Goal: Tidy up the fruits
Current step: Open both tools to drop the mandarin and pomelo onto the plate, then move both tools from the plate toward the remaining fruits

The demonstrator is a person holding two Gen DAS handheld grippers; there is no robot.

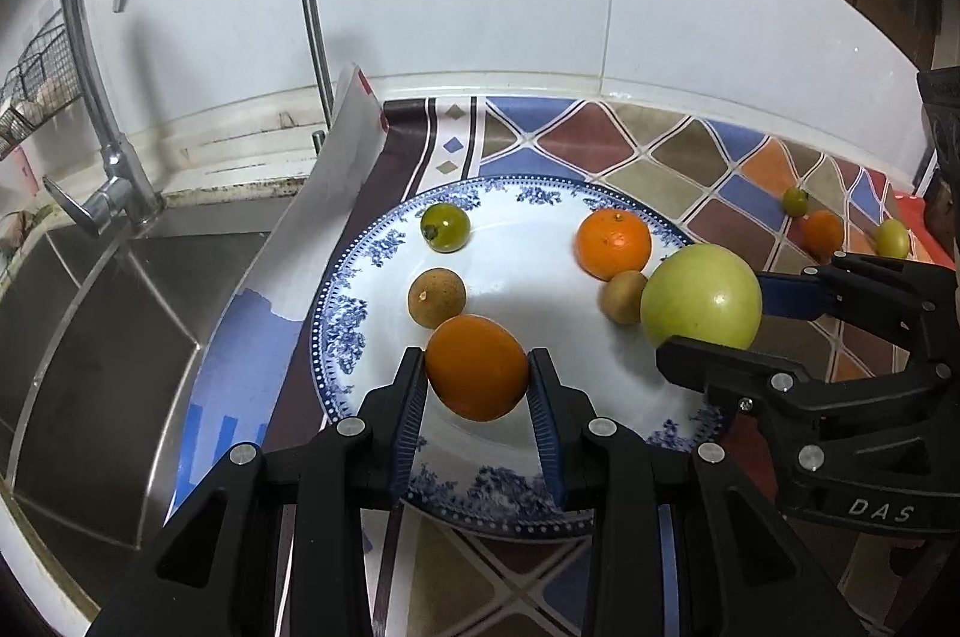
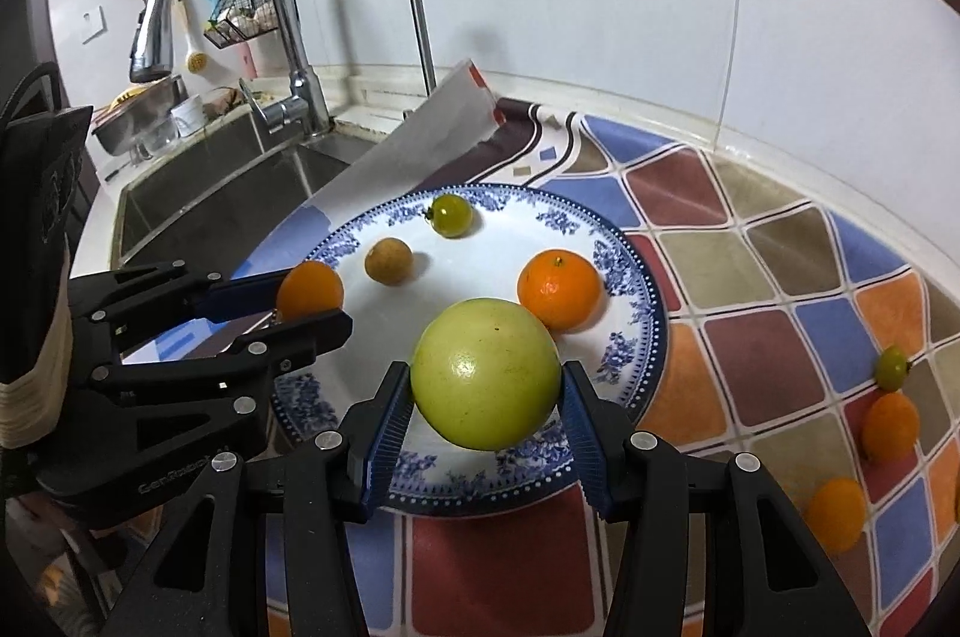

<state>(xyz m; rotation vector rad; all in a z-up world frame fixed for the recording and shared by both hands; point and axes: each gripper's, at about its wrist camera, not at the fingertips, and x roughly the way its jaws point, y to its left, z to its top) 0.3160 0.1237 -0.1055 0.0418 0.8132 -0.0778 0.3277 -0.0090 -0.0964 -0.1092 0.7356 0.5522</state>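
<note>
A blue-and-white plate (image 1: 384, 241) (image 2: 636, 313) lies on the patterned countertop. My left gripper (image 1: 477, 376) (image 2: 309, 304) is shut on a small orange fruit (image 1: 477, 367) (image 2: 309, 289) over the plate's near left part. My right gripper (image 2: 486, 391) (image 1: 714, 319) is shut on a large green apple (image 2: 486, 373) (image 1: 702, 295) over the plate's near right part. On the plate lie a green tomato (image 1: 445, 227) (image 2: 452, 215), a brown longan (image 1: 437, 296) (image 2: 389, 261), a mandarin (image 1: 614, 243) (image 2: 559, 297) and a second brown fruit (image 1: 624, 297).
Off the plate to the right lie a green tomato (image 2: 891, 367), two small orange fruits (image 2: 891, 426) (image 2: 836, 514) and a yellow-green fruit (image 1: 892, 237). A steel sink (image 1: 90, 337) with faucets (image 1: 312, 7) is at the left. A white paper sheet (image 1: 336, 181) hangs over the sink edge.
</note>
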